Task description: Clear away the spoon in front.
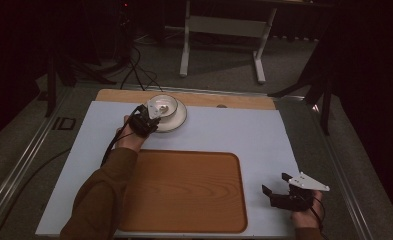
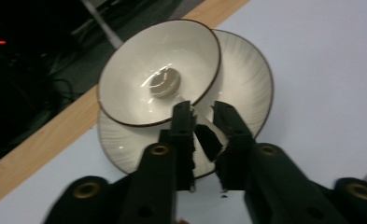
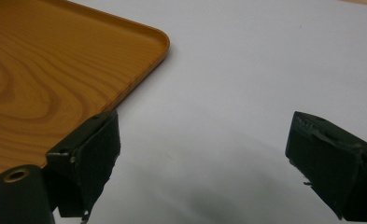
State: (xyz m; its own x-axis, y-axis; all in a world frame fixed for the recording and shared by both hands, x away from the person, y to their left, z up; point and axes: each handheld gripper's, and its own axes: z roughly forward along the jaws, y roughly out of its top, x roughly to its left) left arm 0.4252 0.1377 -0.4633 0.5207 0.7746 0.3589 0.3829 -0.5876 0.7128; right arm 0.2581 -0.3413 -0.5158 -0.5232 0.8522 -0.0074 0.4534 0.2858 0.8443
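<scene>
Dim workshop floor and a pale blue mat framed the table where I worked the rig from afar. My left gripper [image 1: 151, 116] reached over the far edge of the mat to a cream bowl [image 1: 163, 105] sitting on a ribbed saucer [image 1: 176, 121]. Its jaws stood nearly together on the handle of a ceramic spoon [image 2: 165, 84], whose scoop lay in the bowl. I judged the step to be the grasp of that spoon; the next move called for a firm pinch and a clean lift, without tipping the bowl. My right gripper [image 1: 283, 191] rested near the mat's near right corner, jaws wide apart on nothing, just beside the wooden tray [image 1: 184, 195]. The left gripper view revealed the spoon and the bowl's dark rim, which the high view left a blur. The right gripper view offered the tray's rounded corner [image 3: 158, 37] and its grain.
</scene>
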